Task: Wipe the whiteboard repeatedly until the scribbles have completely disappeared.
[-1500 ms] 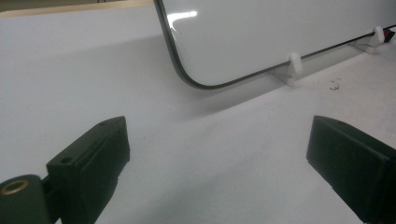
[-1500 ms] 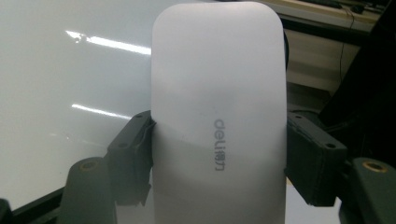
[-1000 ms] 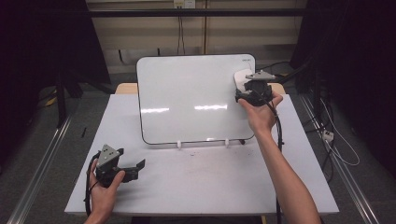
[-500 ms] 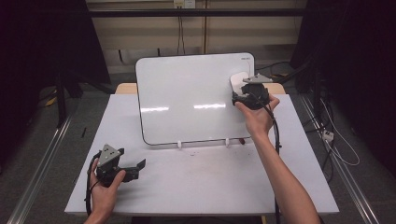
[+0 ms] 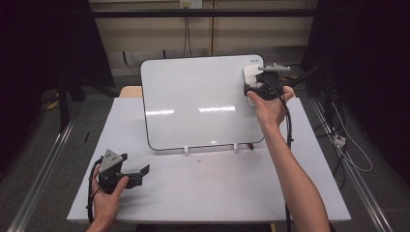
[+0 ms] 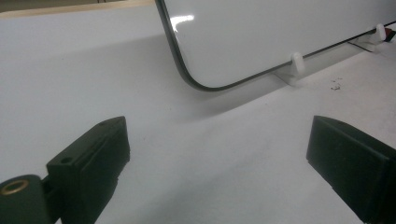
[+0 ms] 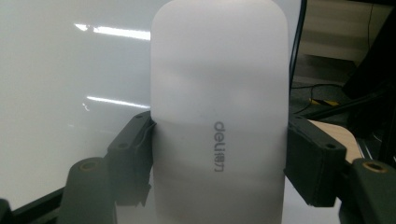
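— Dark curtains ring the white table (image 5: 208, 193); how do the tongs stand?

— At upper right of the high view, the right gripper (image 5: 256, 89) is clamped on a white eraser (image 7: 218, 121), jaws pressing its two long sides, against the whiteboard (image 5: 193, 106). At lower left, the left gripper (image 5: 138, 173) rests in the hand, jaws wide apart, holding nothing.

— And the risk?

— The eraser's smooth shell could slide out of the jaws if pressed hard. It seems to touch the board, though that is hard to tell. A push might tip the board off its small white clips (image 6: 295, 63).
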The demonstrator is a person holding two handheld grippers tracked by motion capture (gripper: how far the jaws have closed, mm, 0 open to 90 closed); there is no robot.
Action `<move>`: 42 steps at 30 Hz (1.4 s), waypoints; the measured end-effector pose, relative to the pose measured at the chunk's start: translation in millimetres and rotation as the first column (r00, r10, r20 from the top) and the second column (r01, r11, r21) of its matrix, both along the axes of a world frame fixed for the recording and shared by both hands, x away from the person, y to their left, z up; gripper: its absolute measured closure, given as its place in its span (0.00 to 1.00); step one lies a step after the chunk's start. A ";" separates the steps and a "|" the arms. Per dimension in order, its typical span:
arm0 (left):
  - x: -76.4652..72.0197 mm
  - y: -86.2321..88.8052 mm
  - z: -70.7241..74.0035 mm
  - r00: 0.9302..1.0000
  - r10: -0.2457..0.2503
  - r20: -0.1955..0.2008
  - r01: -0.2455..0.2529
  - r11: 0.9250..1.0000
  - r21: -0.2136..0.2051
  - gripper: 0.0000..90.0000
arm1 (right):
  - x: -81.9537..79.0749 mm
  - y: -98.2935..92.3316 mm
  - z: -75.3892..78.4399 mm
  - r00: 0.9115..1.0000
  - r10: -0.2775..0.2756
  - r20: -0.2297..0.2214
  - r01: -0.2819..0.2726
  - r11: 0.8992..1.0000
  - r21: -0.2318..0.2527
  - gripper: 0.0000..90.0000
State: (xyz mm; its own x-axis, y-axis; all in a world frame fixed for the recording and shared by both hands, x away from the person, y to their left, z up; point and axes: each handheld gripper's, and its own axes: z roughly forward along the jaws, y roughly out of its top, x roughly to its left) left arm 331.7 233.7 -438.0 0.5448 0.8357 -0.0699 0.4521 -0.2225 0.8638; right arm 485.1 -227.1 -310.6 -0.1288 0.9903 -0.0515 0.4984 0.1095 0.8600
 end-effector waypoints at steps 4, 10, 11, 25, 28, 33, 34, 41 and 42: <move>0.0 0.1 0.0 1.000 0.000 0.000 0.000 1.000 -0.002 0.07 | 5.2 -2.2 3.7 1.000 -0.002 0.014 0.002 1.000 0.007 0.35; -0.1 0.8 0.0 1.000 0.002 0.001 -0.002 1.000 -0.005 0.07 | 11.5 -3.7 9.8 1.000 -0.012 0.022 0.011 1.000 0.021 0.35; -0.1 0.7 0.0 1.000 0.002 0.002 -0.002 1.000 -0.006 0.07 | 12.1 -3.2 10.1 1.000 -0.013 0.025 0.013 1.000 0.023 0.35; 1.0 -4.1 -0.2 1.000 -0.010 -0.001 0.010 1.000 0.005 0.07 | 5.8 15.9 3.7 0.990 0.137 0.022 -0.132 0.980 -0.150 0.35; 0.6 -2.7 -0.4 1.000 -0.006 0.002 0.006 1.000 -0.001 0.07 | -0.4 23.1 -3.5 0.986 0.164 0.016 -0.158 0.971 -0.179 0.35; -0.6 0.5 0.2 1.000 0.004 0.004 -0.003 1.000 -0.006 0.07 | -18.6 33.3 -22.8 0.981 0.193 0.010 -0.186 0.956 -0.225 0.35; -0.7 0.5 0.4 1.000 0.005 0.006 -0.004 1.000 -0.004 0.07 | -22.5 34.9 -27.3 0.979 0.201 0.011 -0.193 0.953 -0.235 0.35; -0.6 -2.0 0.8 1.000 -0.003 0.006 0.003 1.000 0.001 0.07 | -45.9 41.5 -54.3 0.969 0.248 0.013 -0.234 0.931 -0.281 0.35; -0.5 -2.0 0.6 1.000 -0.002 0.006 0.002 1.000 0.000 0.07 | -49.0 42.1 -58.4 0.967 0.254 0.017 -0.238 0.928 -0.286 0.35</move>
State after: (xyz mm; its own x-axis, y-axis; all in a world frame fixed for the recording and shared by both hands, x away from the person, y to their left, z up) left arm 331.2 231.7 -437.4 0.5471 0.8344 -0.0665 0.4466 -0.2238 0.8663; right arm 436.0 -185.1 -369.1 -0.3561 0.8725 -0.3347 0.3797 0.4623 0.8013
